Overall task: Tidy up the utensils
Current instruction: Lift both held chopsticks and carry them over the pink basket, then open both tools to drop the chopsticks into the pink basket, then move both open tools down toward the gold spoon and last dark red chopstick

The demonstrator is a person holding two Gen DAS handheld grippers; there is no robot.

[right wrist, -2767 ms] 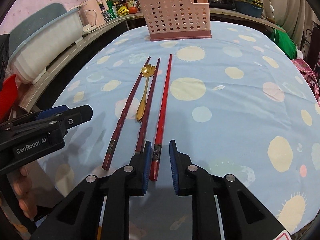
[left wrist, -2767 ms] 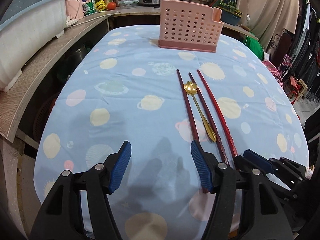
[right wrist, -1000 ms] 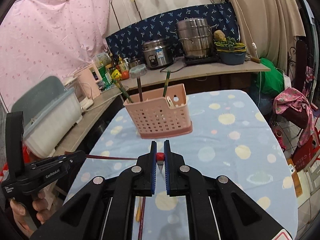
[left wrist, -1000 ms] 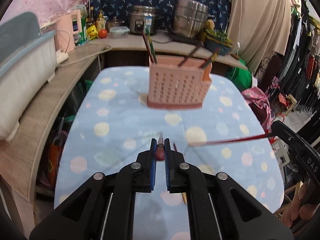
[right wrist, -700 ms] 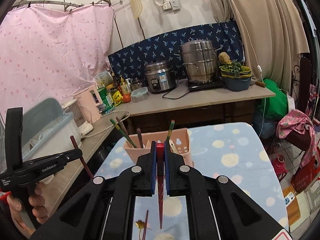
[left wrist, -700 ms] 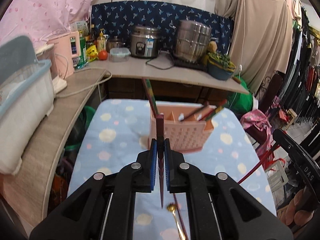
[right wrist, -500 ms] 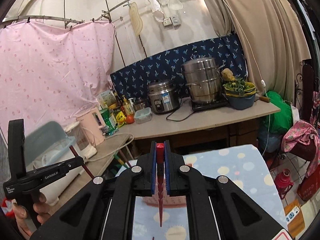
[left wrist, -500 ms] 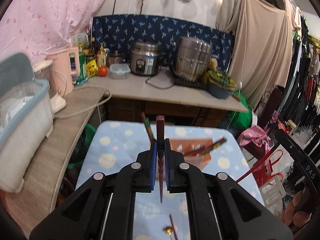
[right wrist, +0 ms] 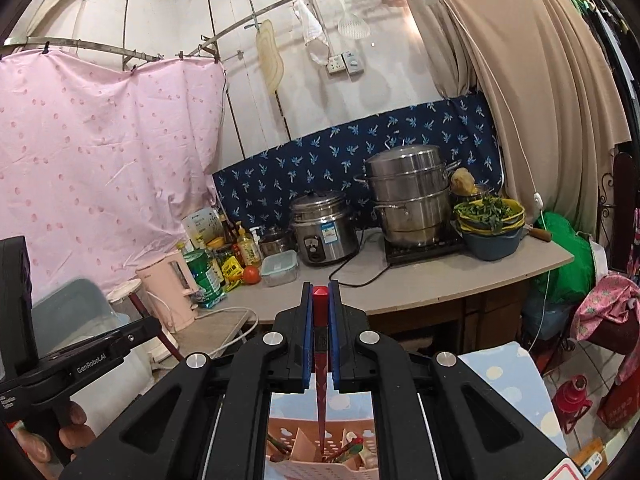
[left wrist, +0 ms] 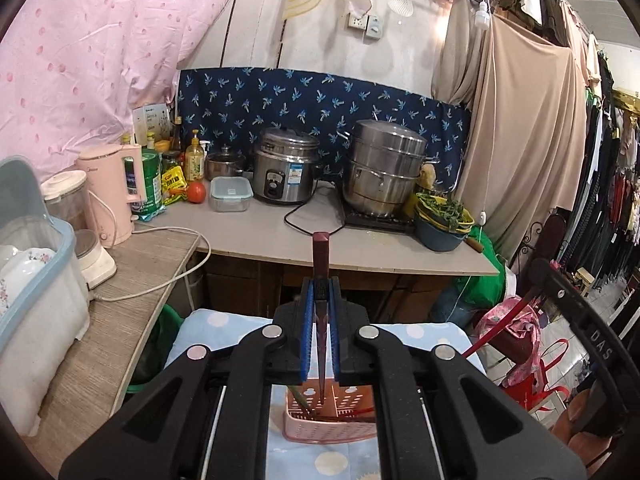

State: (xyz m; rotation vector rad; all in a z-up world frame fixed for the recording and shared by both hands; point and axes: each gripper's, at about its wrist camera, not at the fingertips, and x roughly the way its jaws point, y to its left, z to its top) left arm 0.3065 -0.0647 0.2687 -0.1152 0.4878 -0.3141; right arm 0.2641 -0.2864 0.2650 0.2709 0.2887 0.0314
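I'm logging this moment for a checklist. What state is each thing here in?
left tongs: shut on dark red chopstick
dark red chopstick: held upright, tip down over the holder
right tongs: shut on bright red chopstick
bright red chopstick: held upright, tip down
pink utensil holder: upright on the table, utensils already inside

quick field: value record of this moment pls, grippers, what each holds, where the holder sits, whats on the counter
left gripper: shut on a dark red chopstick, thin end pointing down
right gripper: shut on a bright red chopstick, thin end pointing down
pink holder: on the blue dotted tablecloth, below both grippers, already holding utensils
chopstick tips: above the holder, whether inside it cannot be told
counter: rice cooker, steel steamer pot, tomato, pink kettle
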